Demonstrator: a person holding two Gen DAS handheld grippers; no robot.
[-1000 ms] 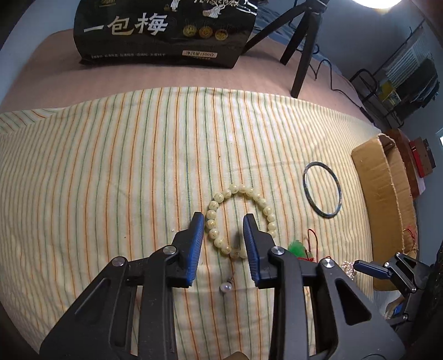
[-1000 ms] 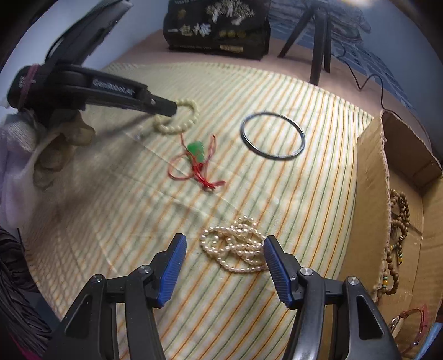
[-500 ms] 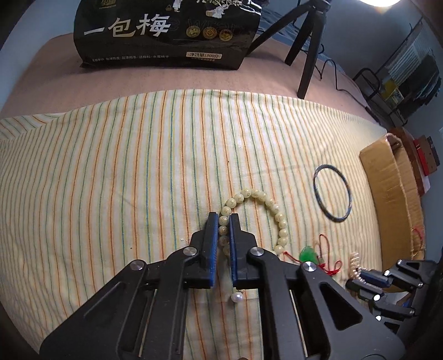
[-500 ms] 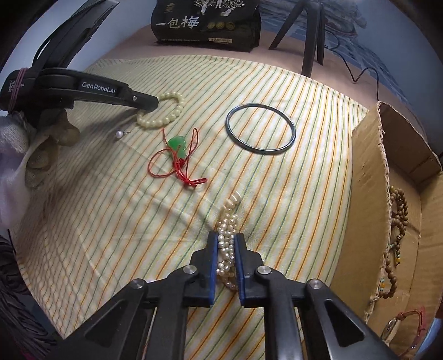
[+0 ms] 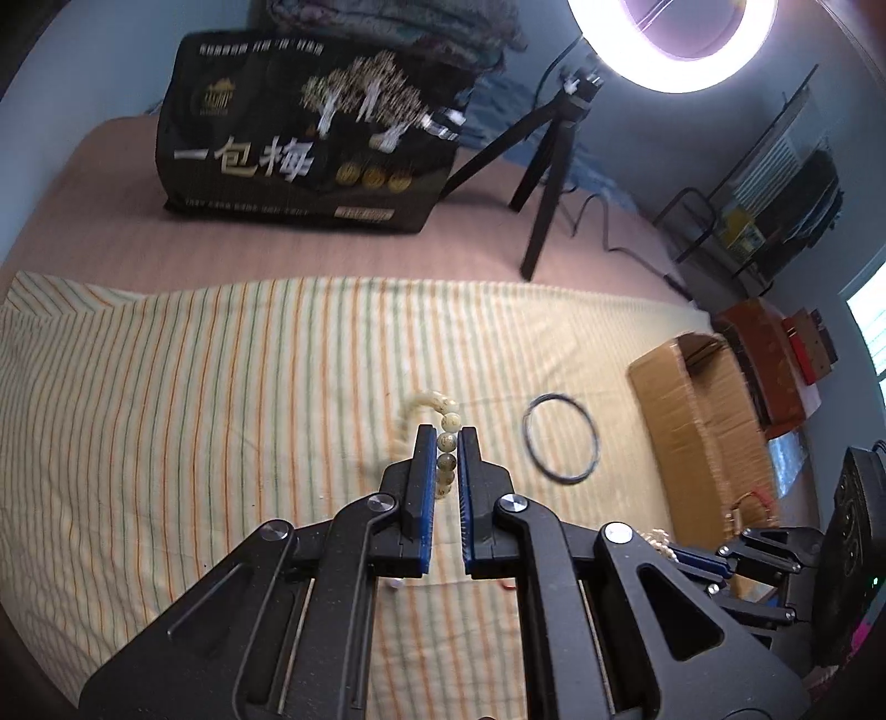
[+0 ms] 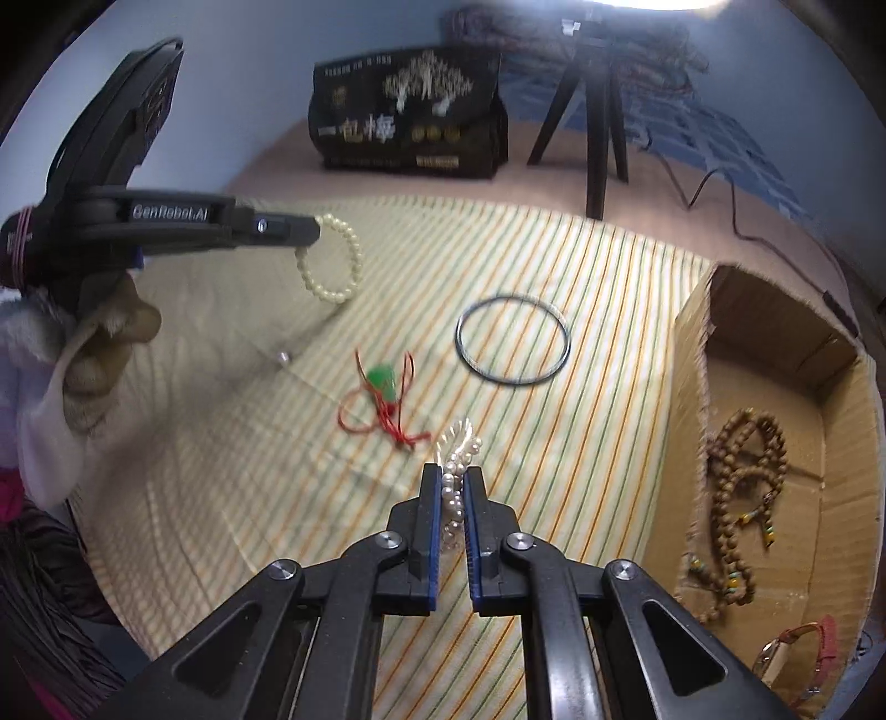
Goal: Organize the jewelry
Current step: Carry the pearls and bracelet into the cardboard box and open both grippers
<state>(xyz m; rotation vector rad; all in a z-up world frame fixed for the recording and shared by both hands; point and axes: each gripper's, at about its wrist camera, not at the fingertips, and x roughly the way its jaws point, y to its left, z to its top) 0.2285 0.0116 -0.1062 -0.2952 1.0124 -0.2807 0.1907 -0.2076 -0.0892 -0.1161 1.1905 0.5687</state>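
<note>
- Left wrist view: the left gripper [image 5: 446, 437] is clamped on a pale yellow-green beaded bracelet [image 5: 446, 443], whose beads sit between the blue pads and loop out past the tips, lifted off the cream striped cloth [image 5: 194, 415].
- To its right a thin dark ring bangle [image 5: 560, 439] lies flat on the cloth, apart from the bracelet.
- Beyond the bangle stands an open brown cardboard box [image 5: 698, 421]. The right gripper [image 5: 692, 559] shows at the lower right edge, white pearls at its tips.
- At the back stand a black printed bag [image 5: 310, 149] and a black tripod [image 5: 545, 166] under a ring light [image 5: 686, 50].
- Right wrist view: the right gripper [image 6: 453, 498] is closed on a white pearl strand [image 6: 457, 471], bunched between its pads.
- Just ahead to the left lies a green pendant on red cord [image 6: 385, 387]; the bangle [image 6: 513, 339] lies farther on.
- The left gripper [image 6: 310, 230] holds the bracelet [image 6: 332, 260] hanging clear of the cloth [image 6: 609, 310].
- The box [image 6: 692, 343] holds brown wooden bead strands [image 6: 742, 482] and a red-strapped watch [image 6: 797, 659].
</note>
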